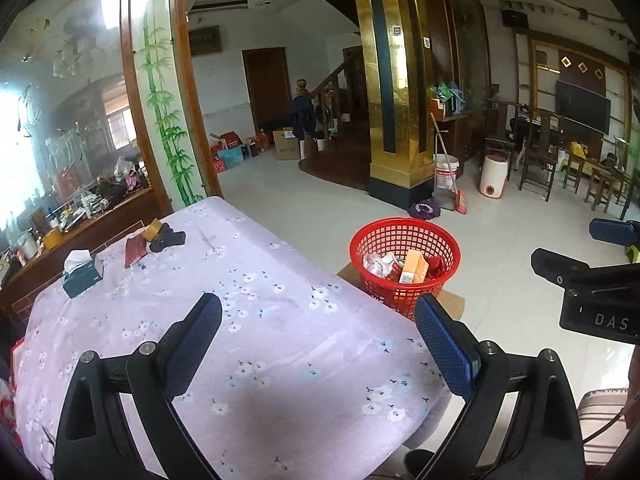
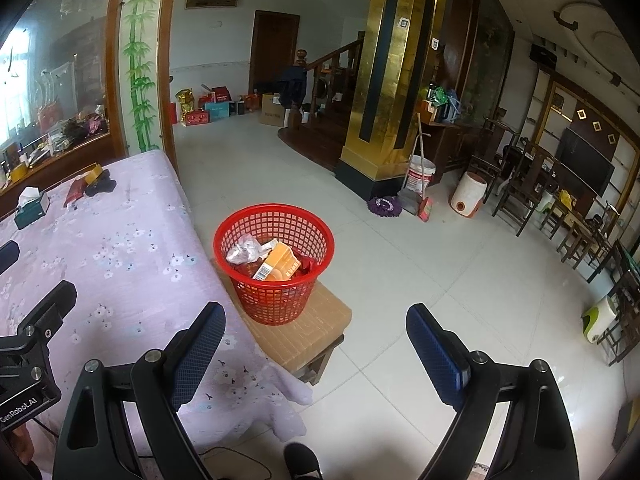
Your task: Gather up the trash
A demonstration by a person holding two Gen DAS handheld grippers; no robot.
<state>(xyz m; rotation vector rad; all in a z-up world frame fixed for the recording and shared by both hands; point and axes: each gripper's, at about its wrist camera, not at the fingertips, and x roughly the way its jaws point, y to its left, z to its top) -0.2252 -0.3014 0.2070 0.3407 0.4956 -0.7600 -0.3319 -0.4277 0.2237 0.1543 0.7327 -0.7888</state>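
1. Red mesh basket (image 2: 274, 268) stood on a low tan stool (image 2: 308, 332) just beside the tabletop's edge, on the white tile floor (image 2: 420, 272).
2. Inside it: orange carton (image 2: 278, 266) w/ barcode facing up, crumpled clear plastic (image 2: 243, 251) to its left, some red wrappers underneath. Same contents showed in left wrist view, basket (image 1: 404, 266) at the tabletop's right.
3. Tabletop (image 1: 248, 280) was covered w/ lilac floral cloth; the near part was bare.
4. At the far left end of the cloth: teal tissue box (image 1: 83, 274) w/ white tissue sticking up, a dark red packet (image 1: 135, 250), a small yellowish box (image 1: 153, 230) touching a dark crumpled item (image 1: 170, 239). What the dark item was – can't tell.
5. Left tongs (image 1: 318, 340) hung over the tabletop's near part, blue pads spread wide, nothing between them.
6. Right tongs (image 2: 316, 354) hung over the stool & floor, near the basket but apart from it, also spread wide & empty.
7. Each view caught the other tool's black body at its edge.
8. Bkgd: gold pillar (image 2: 384, 80), white bucket (image 2: 420, 174) w/ broom, wooden chairs along the right wall.
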